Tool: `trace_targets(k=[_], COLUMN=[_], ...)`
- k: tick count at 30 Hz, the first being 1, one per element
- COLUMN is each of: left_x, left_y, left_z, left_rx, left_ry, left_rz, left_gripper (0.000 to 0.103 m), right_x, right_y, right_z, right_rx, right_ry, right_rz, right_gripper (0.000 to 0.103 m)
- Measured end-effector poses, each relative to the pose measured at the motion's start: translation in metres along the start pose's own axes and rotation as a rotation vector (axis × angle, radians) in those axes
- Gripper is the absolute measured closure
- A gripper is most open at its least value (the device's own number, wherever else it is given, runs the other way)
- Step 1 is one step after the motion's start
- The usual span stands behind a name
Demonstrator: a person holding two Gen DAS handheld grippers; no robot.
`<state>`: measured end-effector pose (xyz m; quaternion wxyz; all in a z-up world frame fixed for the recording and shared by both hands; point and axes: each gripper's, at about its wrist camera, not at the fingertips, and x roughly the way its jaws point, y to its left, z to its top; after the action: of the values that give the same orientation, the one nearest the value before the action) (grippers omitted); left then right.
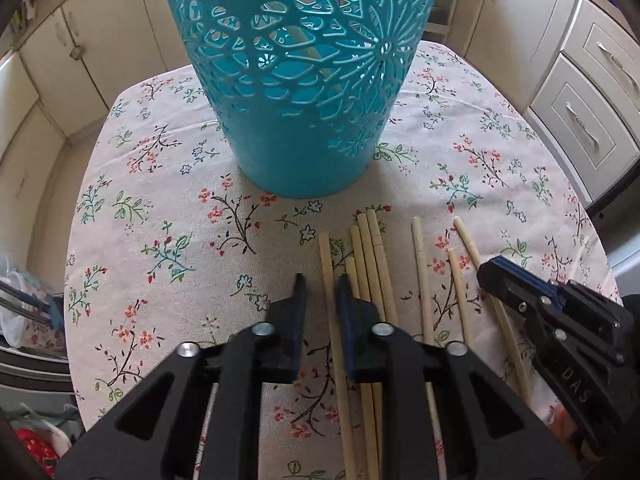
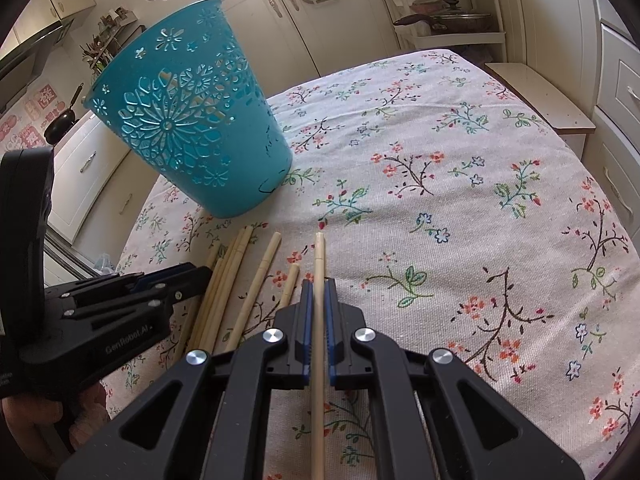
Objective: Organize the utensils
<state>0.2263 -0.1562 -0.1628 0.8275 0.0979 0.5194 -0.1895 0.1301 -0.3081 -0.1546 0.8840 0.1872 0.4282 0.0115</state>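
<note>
Bamboo chopsticks (image 1: 370, 276) lying loose near surface's front edge, just before teal basket (image 1: 304, 92). Light, stiff, smooth, so they roll; pinch mid-shaft. Right hand-held gripper (image 2: 319, 286) clamped on one chopstick (image 2: 319, 264). Left hand-held gripper (image 1: 320, 286) narrow, leftmost stick (image 1: 326, 264) between fingers, can't tell if pinched.

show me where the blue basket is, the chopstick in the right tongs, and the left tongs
blue basket (image 2: 192, 120), right wrist view, on its patterned side wall.
chopstick (image 2: 319, 252), right wrist view, on the stretch ahead of the pads.
left tongs (image 1: 318, 292), left wrist view, midway between the fingertips.
</note>
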Motion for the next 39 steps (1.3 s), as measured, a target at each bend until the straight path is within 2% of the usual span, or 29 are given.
trace_targets(k=[1,6,9,13,16,18,21,26,28,32,39], left_x=[0.000,-0.004,-0.026,-0.078,-0.134,-0.161,-0.204,-0.243,-0.247,-0.236,-0.182], left_y=[0.002,0.023,0.042,0.082,0.110,0.117,0.108,0.079,0.072,0.066,0.063], left_z=[0.001,-0.003,-0.009,-0.016,-0.010,-0.001,0.020,0.071,0.095,0.132,0.153], left_rx=[-0.011,-0.098,-0.134,-0.218,-0.289,-0.300,-0.277,-0.231,-0.239,-0.287,-0.373], left_ry=[0.003,0.022,-0.038,-0.183,-0.343,-0.428,-0.578,-0.785,-0.843,-0.897,-0.899], left_rz=[-0.007,-0.080,-0.089,-0.110,-0.148,-0.171,-0.197,-0.182,-0.154,-0.111,-0.043], left_gripper=[0.097,0.098,0.098,0.098,0.098,0.098,0.098,0.098,0.098,0.098,0.098], right_x=[0.000,0.000,0.000,0.000,-0.001,-0.001,-0.001,-0.002,-0.002,-0.001,-0.001], right_y=[0.000,0.000,0.000,0.000,0.000,0.000,0.000,0.000,-0.001,0.000,0.002], right_z=[0.000,-0.001,-0.002,-0.002,-0.002,-0.002,-0.002,-0.002,-0.002,-0.002,-0.003], right_rx=[0.000,-0.003,-0.003,-0.005,-0.005,-0.006,-0.006,-0.003,-0.001,-0.006,-0.017], right_ry=[0.000,-0.002,-0.002,-0.002,-0.002,-0.002,-0.002,-0.003,-0.003,-0.004,-0.005], right_rz=[0.001,-0.001,0.000,-0.003,-0.003,-0.004,-0.004,0.000,0.001,0.005,0.005], right_gripper=[0.097,0.097,0.097,0.097,0.097,0.097,0.097,0.097,0.097,0.095,0.092])
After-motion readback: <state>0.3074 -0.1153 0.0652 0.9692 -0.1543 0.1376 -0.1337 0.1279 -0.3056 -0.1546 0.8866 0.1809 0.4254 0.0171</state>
